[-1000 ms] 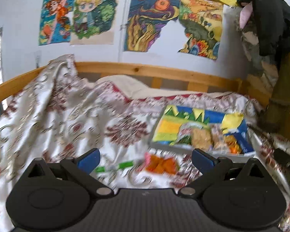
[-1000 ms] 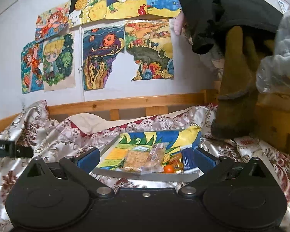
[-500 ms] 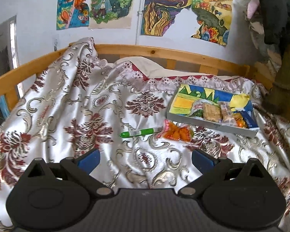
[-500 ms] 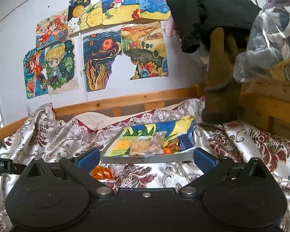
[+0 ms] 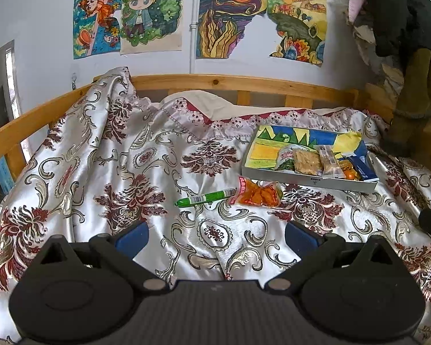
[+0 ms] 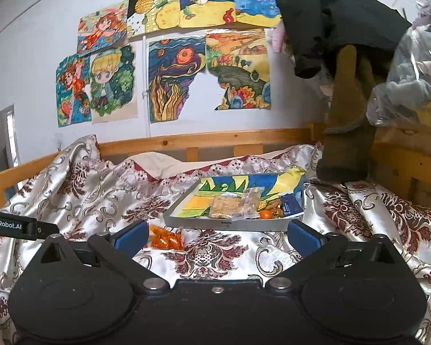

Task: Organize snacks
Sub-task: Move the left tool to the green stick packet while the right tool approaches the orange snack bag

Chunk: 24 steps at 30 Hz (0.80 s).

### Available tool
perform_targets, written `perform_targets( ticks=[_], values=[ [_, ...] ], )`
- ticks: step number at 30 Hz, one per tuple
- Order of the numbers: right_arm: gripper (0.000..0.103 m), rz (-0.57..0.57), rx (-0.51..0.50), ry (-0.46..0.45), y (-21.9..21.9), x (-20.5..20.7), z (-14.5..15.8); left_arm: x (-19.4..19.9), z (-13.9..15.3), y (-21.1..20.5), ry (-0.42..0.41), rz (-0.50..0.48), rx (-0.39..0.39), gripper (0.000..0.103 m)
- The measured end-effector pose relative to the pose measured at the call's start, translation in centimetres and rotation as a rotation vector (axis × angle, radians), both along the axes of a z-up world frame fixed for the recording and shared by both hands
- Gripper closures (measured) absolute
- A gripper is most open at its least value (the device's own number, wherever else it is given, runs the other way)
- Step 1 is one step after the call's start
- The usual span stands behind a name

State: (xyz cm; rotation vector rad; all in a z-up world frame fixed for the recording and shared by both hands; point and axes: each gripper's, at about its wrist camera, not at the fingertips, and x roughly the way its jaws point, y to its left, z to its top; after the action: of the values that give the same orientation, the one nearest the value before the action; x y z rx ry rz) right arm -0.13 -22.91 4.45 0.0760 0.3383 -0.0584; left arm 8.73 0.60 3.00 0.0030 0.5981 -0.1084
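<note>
**Snacks wait ahead of two empty grippers**

Jaws spread wide on both sides, nothing between them! The left gripper [image 5: 217, 234] hangs over the bedspread [image 5: 106, 172], and straight out ahead of its jaws, a little left of centre, lies one green stick snack [image 5: 205, 197]. Just beside that, ahead and slightly right of centre, one orange snack packet [image 5: 258, 194] sits on the cloth, its left end touching or nearly touching the stick's tip. Further out, ahead and right of the jaws, one shallow grey box [image 5: 307, 178] rests on the bed with a bright drawing lining it. Inside, along the near right side, are several wrapped snacks; two pale biscuit-type packs [image 5: 307, 161] lie side by side, but the rest overlap too much to count.

Over to the right gripper [image 6: 217, 237], also gaping and empty. The orange snack packet [image 6: 166, 238] shows just past its left finger, close in. The shallow grey box [image 6: 224, 224] lies dead ahead between the jaws' lines, well beyond the tips. The other gripper's dark body pokes in at far left.
</note>
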Motion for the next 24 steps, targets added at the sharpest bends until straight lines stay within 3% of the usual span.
perform_targets(
  ticks=[16,24],
  values=[
    [0.001,0.03,-0.006,0.022,0.7,0.8,-0.4,1.7,-0.9,0.0,0.069,-0.006,0.036,0.0],
    [0.001,0.04,-0.007,0.042,0.9,1.5,-0.7,4.3,-1.9,-0.2,0.112,-0.061,0.075,0.0]
  ],
)
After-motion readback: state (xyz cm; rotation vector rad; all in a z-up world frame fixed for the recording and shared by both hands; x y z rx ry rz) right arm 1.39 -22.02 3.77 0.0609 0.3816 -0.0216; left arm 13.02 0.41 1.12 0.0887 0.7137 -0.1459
